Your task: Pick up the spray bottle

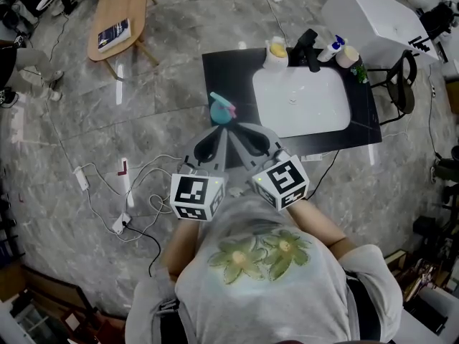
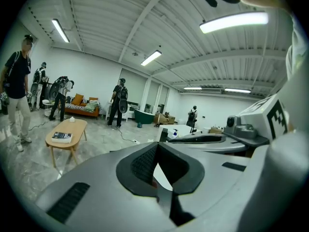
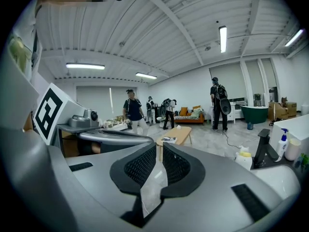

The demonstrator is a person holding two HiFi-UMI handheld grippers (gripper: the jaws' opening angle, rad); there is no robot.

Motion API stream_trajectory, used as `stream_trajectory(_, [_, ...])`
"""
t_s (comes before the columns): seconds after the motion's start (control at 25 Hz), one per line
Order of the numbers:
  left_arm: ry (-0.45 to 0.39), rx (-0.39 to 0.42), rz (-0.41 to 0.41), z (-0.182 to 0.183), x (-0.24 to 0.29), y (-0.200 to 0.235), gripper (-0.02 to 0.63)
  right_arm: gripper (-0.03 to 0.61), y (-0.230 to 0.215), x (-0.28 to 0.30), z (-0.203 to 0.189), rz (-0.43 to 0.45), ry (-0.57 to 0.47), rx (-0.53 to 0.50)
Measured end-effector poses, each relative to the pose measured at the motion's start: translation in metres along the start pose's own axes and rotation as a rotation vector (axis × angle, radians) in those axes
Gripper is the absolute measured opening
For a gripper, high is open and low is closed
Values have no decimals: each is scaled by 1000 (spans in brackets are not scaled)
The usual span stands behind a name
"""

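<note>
Two bottles, apparently: teal spray bottle (image 1: 222, 109), white spray bottle (image 1: 331, 49); left gripper (image 2: 157, 146), right gripper (image 3: 159, 151) fingers closed

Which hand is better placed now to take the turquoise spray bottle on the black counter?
Left, narrowly. The spray bottle stands at the counter's near left edge, just beyond the left tongs; the right tongs lie further right. Both are shut and must open.

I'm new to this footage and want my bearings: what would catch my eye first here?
The left gripper and right gripper, both shut, sit side by side at the head view's centre. Beyond them a teal spray bottle stands at the near left edge of a black table with a white sink.
</note>
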State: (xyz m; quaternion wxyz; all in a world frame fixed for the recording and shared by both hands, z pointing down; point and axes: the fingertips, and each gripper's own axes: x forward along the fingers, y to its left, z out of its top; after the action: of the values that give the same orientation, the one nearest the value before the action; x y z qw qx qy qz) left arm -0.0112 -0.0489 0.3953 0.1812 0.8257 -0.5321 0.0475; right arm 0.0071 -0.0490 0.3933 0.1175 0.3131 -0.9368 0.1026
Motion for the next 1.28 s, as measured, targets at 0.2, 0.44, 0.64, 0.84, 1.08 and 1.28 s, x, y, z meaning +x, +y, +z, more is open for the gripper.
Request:
stream_trajectory(0.2, [12, 0, -10, -1, 7, 8, 8, 25, -6, 11, -1, -11, 19, -5])
stream_trajectory(0.44, [23, -2, -22, -2, 13, 12, 8, 26, -11, 16, -4, -23, 29, -1])
stream_trajectory(0.64, [34, 4, -34, -1, 20, 17, 8, 26, -18, 23, -5, -37, 38, 1])
stream_trajectory(0.84, [40, 3, -45, 0, 24, 23, 8, 29, -21, 31, -6, -46, 45, 3])
stream_trajectory(1.08, [52, 3, -56, 0, 31, 30, 8, 61, -30, 39, -8, -62, 64, 7])
stream_trajectory(1.28, [60, 0, -59, -1, 38, 38, 8, 98, -38, 48, -16, -69, 98, 6])
